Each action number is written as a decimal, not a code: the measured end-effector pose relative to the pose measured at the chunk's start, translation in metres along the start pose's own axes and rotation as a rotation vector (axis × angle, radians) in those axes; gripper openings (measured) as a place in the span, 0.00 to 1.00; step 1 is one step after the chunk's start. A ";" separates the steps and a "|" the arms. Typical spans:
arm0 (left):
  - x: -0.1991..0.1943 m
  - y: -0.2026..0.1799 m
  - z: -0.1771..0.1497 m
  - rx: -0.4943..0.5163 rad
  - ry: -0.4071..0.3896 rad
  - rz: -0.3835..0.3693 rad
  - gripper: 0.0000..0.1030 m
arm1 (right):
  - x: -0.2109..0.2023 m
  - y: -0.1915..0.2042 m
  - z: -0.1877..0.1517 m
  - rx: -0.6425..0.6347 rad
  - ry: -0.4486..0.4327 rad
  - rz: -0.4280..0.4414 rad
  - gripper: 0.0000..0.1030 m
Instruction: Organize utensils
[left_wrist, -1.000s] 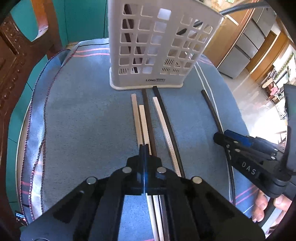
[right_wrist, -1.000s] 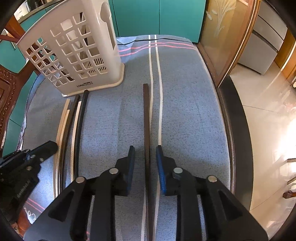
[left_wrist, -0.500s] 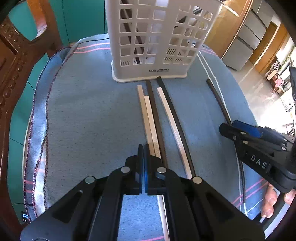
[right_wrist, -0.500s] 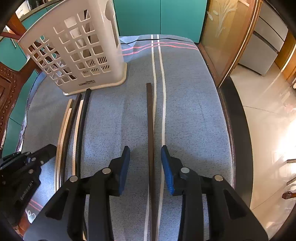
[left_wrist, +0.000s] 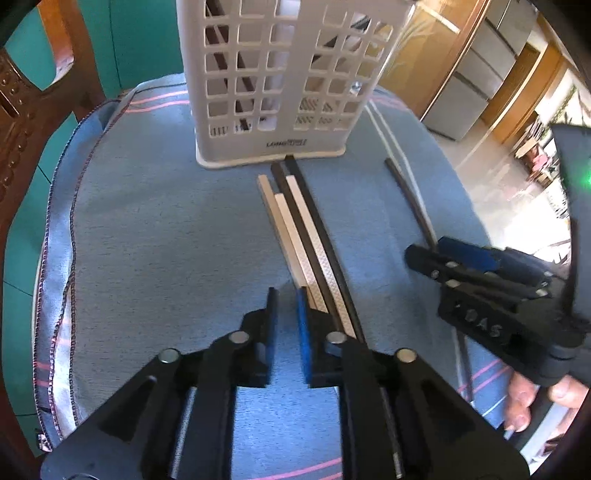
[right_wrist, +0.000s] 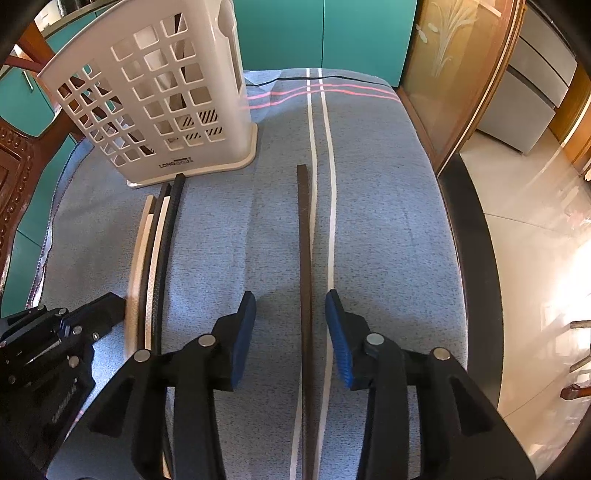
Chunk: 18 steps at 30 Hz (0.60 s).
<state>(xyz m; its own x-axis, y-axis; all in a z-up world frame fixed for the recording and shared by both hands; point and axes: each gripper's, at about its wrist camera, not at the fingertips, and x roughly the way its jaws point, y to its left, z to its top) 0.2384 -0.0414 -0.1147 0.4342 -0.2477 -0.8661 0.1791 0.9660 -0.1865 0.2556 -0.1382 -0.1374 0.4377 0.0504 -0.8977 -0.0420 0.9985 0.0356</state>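
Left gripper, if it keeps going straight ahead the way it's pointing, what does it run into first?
Probably the white utensil basket. The left gripper is open over bare blue cloth, with the bundle of chopsticks just right of its line. Depth is unclear, so its right finger might graze them first.

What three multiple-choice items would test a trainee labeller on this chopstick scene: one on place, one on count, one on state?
1. Where does the lone dark chopstick lie?
A. Inside the holder
B. Between the right gripper's fingers
C. Under the left gripper

2. How many chopsticks form the bundle before the white utensil holder?
A. Two
B. Five
C. Eight

3. How is the left gripper?
A. Open, empty
B. Shut on a chopstick
C. Out of view

Answers: 1 B, the right gripper straddles it on the blue cloth; 2 B, three pale and two black ends show; 3 A, bare cloth shows between its fingers.
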 end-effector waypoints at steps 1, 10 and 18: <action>-0.001 -0.001 0.000 0.001 -0.005 -0.012 0.32 | 0.000 0.000 0.000 0.000 0.000 0.000 0.38; 0.010 -0.013 -0.002 0.042 0.002 0.026 0.33 | 0.002 0.002 0.000 -0.003 0.000 -0.003 0.40; 0.009 -0.002 0.000 0.049 0.038 0.055 0.23 | 0.003 0.001 -0.002 -0.009 0.000 -0.004 0.42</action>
<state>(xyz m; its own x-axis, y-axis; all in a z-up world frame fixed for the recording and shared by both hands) 0.2416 -0.0454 -0.1223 0.4111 -0.1907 -0.8914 0.1990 0.9731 -0.1164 0.2545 -0.1370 -0.1407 0.4383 0.0460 -0.8977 -0.0482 0.9985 0.0276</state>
